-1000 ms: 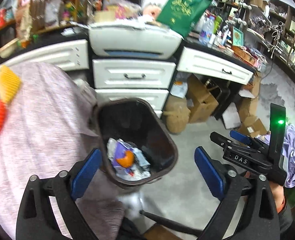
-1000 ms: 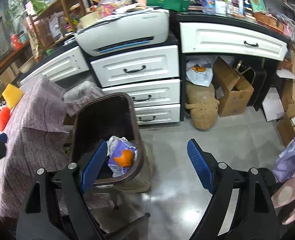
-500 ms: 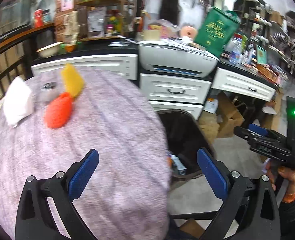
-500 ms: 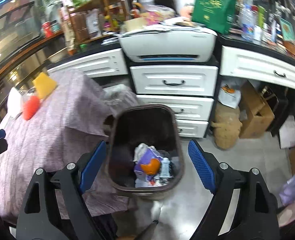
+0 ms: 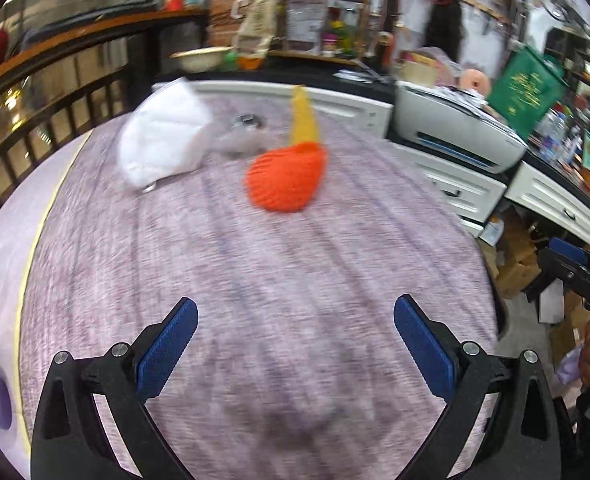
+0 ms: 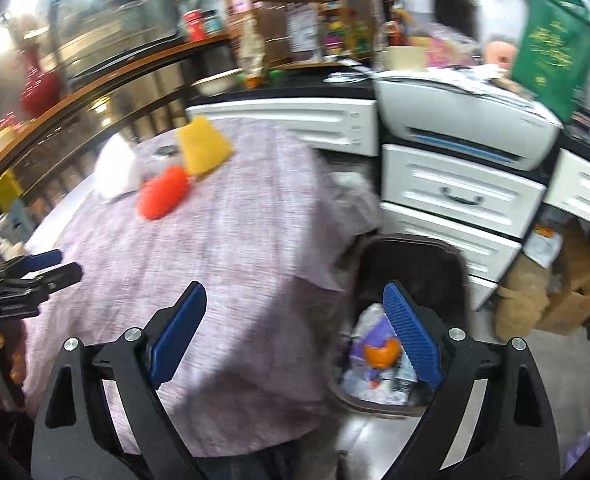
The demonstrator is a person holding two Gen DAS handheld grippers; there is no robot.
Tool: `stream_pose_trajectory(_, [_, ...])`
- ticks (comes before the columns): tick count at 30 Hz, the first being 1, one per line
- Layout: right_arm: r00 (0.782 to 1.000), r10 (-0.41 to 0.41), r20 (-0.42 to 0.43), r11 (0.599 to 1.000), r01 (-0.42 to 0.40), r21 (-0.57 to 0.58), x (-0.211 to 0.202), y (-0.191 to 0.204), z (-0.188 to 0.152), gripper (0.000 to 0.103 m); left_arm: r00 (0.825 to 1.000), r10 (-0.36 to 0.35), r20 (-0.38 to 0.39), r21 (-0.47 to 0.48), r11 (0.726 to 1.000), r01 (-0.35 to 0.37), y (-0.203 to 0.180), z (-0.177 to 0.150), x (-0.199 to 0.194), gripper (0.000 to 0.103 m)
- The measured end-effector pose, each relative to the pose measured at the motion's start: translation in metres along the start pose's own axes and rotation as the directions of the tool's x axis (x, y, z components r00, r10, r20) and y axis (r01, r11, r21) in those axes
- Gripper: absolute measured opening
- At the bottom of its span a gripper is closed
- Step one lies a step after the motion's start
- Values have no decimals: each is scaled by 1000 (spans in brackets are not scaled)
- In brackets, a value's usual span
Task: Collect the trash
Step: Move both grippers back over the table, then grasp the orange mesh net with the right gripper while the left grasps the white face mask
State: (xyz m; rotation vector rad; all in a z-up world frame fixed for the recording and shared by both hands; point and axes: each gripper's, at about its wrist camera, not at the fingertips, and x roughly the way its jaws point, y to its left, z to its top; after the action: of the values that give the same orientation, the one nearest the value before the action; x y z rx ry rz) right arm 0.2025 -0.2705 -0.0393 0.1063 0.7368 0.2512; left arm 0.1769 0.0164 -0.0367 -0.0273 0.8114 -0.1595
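Observation:
On the table's purple cloth (image 5: 287, 280) lie an orange mesh piece (image 5: 285, 178), a yellow piece (image 5: 304, 120) behind it and a white mask (image 5: 163, 146) to their left. My left gripper (image 5: 295, 338) hovers over the near cloth, open and empty, well short of them. My right gripper (image 6: 295, 330) has its jaws opening, with nothing between them. It hangs above the table's right edge and the dark bin (image 6: 409, 264), which holds wrappers and an orange scrap (image 6: 381, 354). The same orange piece (image 6: 162, 194), yellow piece (image 6: 203, 146) and mask (image 6: 115, 168) show far left.
White drawers (image 6: 461, 196) and a printer (image 6: 463, 118) stand behind the bin. Cardboard boxes (image 6: 559, 296) sit on the floor at right. A railing (image 5: 35, 120) runs behind the table. A small clear object (image 5: 247, 122) lies between the mask and the yellow piece.
Both views have swung left from the bin toward the table. The left gripper now looks over the cloth with the bin out of sight. The right gripper's jaws stand slightly wider.

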Motion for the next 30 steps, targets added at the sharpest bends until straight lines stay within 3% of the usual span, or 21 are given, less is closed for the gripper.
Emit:
stream_pose_trajectory(8, [991, 120, -62, 989, -125, -76, 38, 61, 27, 89, 999, 52, 10, -112, 992, -50, 64, 17, -1, 97])
stream_pose_trajectory(16, [977, 164, -137, 973, -183, -141, 85, 110, 52, 89, 990, 95, 104, -173, 982, -76, 119, 64, 20, 97])
stream_pose_trajectory(23, [964, 174, -203, 968, -205, -147, 137, 134, 78, 89, 984, 53, 170, -122, 992, -32, 149, 105, 54, 97])
stream_pose_trajectory(28, [954, 166, -250, 970, -204, -135, 172, 146, 92, 89, 993, -39, 111, -55, 997, 45, 151, 121, 86, 97])
stream_pose_trajectory(30, [953, 149, -265, 973, -188, -130, 185, 149, 97, 83, 994, -61, 90, -40, 997, 65, 148, 119, 94, 93])
